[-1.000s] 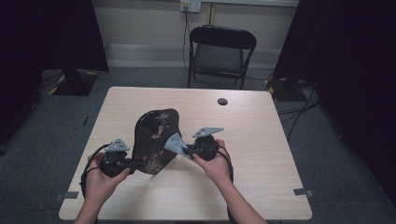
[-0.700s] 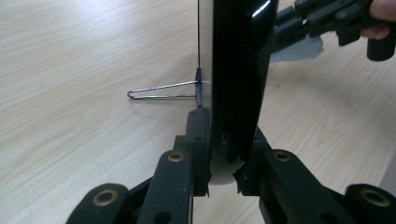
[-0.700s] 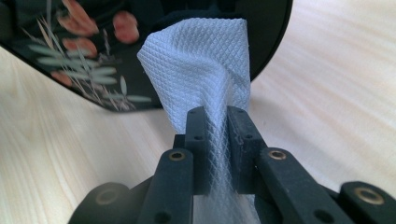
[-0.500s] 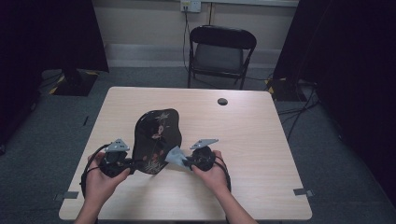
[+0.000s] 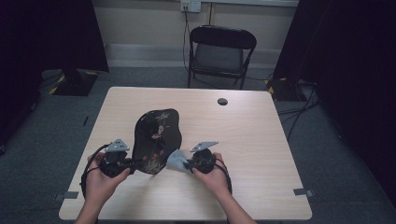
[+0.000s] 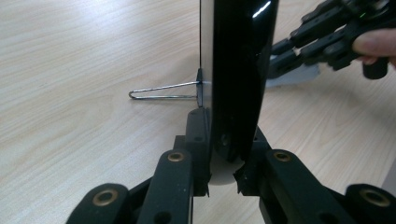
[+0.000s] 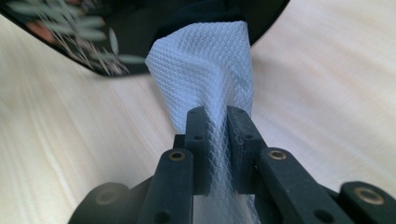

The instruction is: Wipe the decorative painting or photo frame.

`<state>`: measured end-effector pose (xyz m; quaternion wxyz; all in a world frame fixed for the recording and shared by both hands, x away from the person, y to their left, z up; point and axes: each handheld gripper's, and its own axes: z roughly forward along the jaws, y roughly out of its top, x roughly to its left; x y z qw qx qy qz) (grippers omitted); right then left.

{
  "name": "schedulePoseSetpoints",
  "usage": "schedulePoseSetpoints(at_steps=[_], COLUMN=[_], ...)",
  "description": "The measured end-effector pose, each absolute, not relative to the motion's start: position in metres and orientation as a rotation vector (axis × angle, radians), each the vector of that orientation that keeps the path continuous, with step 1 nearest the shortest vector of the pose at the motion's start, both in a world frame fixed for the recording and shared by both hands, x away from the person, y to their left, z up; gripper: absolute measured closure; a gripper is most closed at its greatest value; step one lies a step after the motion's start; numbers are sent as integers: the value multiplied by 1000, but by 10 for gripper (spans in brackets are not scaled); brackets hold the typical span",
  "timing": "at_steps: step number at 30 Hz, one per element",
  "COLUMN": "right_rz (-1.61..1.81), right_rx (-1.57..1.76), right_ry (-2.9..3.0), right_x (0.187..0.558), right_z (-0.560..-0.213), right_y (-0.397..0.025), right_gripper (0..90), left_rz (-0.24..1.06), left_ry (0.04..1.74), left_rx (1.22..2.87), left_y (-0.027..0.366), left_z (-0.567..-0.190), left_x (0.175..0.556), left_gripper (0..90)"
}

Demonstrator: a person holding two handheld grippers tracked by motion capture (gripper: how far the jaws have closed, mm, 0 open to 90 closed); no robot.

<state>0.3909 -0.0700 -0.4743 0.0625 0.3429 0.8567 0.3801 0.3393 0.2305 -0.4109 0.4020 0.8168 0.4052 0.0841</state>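
Note:
A black lacquered plate (image 5: 156, 135) with a flower pattern stands tilted up on edge at the table's front left. My left gripper (image 5: 134, 164) is shut on its lower left rim. In the left gripper view the plate (image 6: 238, 65) is edge-on between the jaws of the left gripper (image 6: 219, 140), and a thin wire loop (image 6: 161, 91) sticks out from its back. My right gripper (image 5: 186, 163) is shut on a pale cloth (image 5: 176, 159) that touches the plate's lower right edge. The right gripper view has the cloth (image 7: 205, 70) folded up from the right gripper (image 7: 217, 121) against the plate (image 7: 112, 42).
The wooden table (image 5: 261, 154) has bare room to the right and at the back. A small dark round cap (image 5: 222, 101) sits near the far edge. A black folding chair (image 5: 219, 51) stands behind the table.
My right gripper has slid the cloth down and toward me along the plate's right edge to its lower rim. The left gripper and the plate have stayed almost still.

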Motion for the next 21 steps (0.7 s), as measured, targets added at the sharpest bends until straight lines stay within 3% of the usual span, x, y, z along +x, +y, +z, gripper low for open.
schedulePoseSetpoints(at_steps=[21], right_rz=[1331], right_rx=[851], right_ry=[2372], right_x=[396], right_z=[-335], right_y=[-76], right_gripper=[803], left_rz=[208], left_ry=[1021], left_rx=[2072], left_y=[230], left_z=[-411], left_x=[340], left_gripper=[788])
